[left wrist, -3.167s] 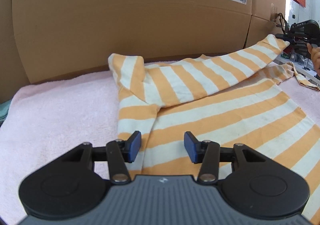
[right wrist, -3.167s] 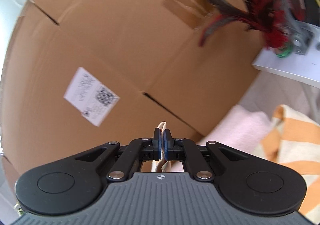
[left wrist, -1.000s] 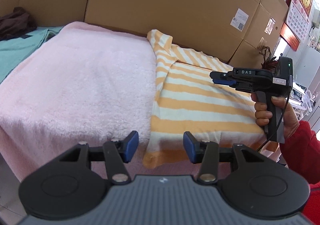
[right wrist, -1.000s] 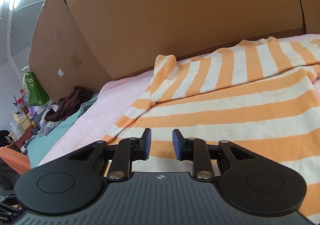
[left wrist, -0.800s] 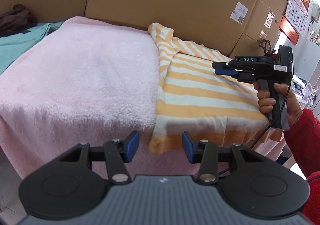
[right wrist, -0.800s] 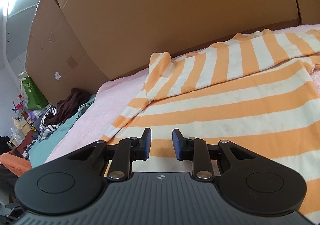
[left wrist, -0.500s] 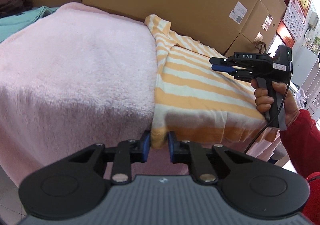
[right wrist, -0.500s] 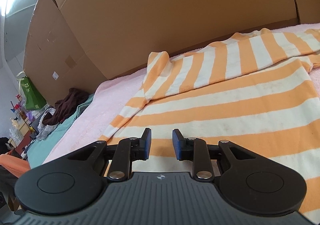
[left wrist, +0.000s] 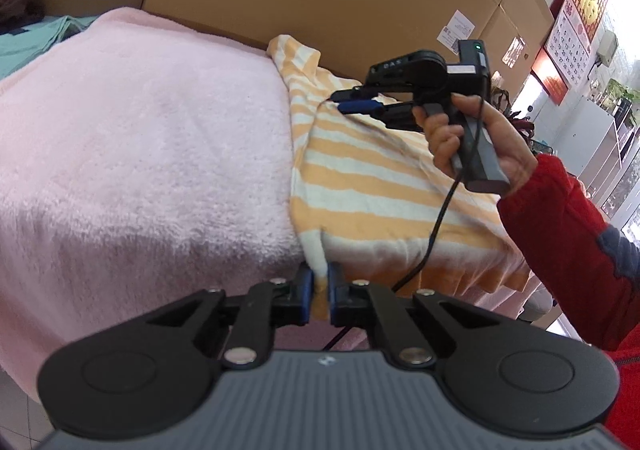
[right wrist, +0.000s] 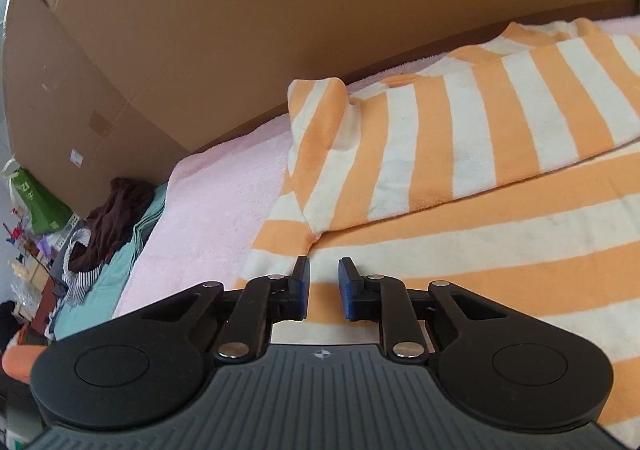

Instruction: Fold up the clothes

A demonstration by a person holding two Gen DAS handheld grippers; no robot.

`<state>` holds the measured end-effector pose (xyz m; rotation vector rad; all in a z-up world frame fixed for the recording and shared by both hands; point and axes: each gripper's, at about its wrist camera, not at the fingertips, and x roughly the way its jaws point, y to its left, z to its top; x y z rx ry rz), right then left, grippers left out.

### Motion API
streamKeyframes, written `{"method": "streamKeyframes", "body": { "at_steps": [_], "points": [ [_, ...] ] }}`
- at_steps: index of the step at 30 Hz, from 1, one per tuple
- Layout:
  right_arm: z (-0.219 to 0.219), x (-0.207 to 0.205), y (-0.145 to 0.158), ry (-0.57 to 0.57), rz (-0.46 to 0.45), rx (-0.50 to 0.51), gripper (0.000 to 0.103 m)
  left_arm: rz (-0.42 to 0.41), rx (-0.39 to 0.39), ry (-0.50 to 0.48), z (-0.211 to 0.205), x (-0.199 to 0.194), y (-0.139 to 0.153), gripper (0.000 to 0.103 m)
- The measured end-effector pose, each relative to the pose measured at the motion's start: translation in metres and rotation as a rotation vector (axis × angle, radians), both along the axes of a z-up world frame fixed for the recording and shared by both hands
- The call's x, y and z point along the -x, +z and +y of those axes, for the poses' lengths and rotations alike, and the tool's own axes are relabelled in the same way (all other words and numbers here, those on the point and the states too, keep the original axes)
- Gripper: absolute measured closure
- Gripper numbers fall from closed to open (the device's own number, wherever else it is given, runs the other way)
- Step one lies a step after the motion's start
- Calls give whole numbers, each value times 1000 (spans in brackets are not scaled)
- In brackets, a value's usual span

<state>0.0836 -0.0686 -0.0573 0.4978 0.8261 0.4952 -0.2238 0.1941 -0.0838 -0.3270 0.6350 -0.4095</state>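
Pinching the hem corner of the striped shirt (left wrist: 360,178) with my left gripper (left wrist: 319,292), jaws closed on it at the pink towel's (left wrist: 140,138) front edge, probably to lift it for a fold. Shirt lies flat, sleeve folded across. Right gripper (right wrist: 323,284) hovers level above it, jaws partly open, holding nothing.

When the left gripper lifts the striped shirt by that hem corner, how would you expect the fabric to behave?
The striped shirt will probably hang limp: its hem already droops over the edge of the pink towel. Held only at the corner by the left gripper, it will likely bunch there. The folded sleeve lies loose, so it may slide off.
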Motion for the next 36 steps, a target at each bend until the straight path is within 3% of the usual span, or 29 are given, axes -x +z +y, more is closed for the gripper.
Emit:
{"method": "streamKeyframes", "body": {
  "at_steps": [9,13,22,36],
  "points": [
    [7,-24,-8,-92,50,-127,87,-5,-10,-21,-3,-1,3,103],
    [3,-22,-6,-100,44,-137,94,-11,-15,-39,-4,0,9,103],
    [-10,-19,14,-96,-7,-148,94,-60,-34,-107,-11,2,22,103],
    [-34,-20,21,-122,-22,-133,94,-92,-35,-244,-29,-1,28,103]
  ]
}}
